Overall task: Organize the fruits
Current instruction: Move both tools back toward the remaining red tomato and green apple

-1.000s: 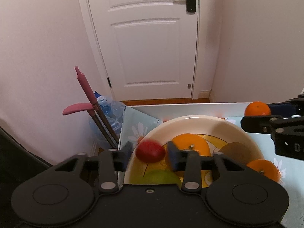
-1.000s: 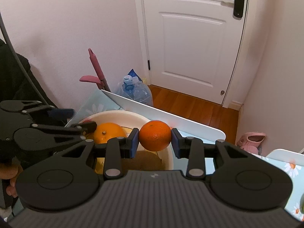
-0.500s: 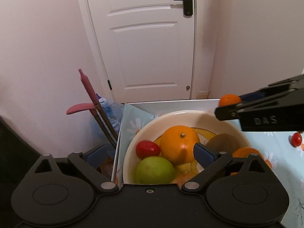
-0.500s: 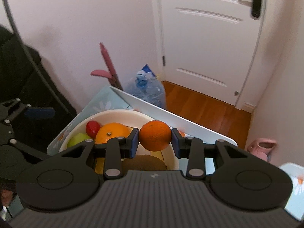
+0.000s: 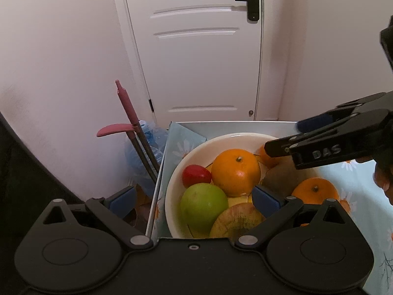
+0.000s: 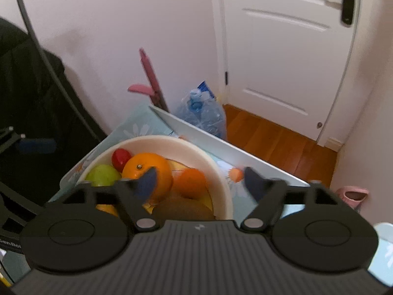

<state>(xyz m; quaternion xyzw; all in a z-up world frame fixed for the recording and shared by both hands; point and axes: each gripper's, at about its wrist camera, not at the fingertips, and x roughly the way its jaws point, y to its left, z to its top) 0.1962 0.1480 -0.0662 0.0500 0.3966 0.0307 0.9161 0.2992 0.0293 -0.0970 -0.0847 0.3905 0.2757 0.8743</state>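
A cream bowl (image 5: 194, 147) on the table corner holds a big orange (image 5: 235, 171), a red tomato (image 5: 196, 175), a green apple (image 5: 203, 206), a brown kiwi (image 5: 280, 178), further oranges and a yellowish apple (image 5: 237, 220). My left gripper (image 5: 194, 200) is open and empty, just above the bowl's near side. My right gripper (image 6: 200, 180) is open and empty above the bowl (image 6: 216, 169); a small orange (image 6: 190, 183) lies in the bowl below it, beside the big orange (image 6: 147, 172). The right gripper's fingers (image 5: 326, 145) reach over the bowl's right side in the left wrist view.
The table has a daisy-print cloth (image 5: 356, 186) and a white edge (image 5: 233, 124). A pink-handled mop (image 5: 127, 113) and a water bottle (image 6: 203, 115) stand beyond the corner. A white door (image 5: 203, 49) is behind. A small orange thing (image 6: 235, 174) lies right of the bowl.
My left gripper opened and left the tomato in the bowl, then drew back. My right gripper moved over the bowl and opened; its orange now lies in the bowl.
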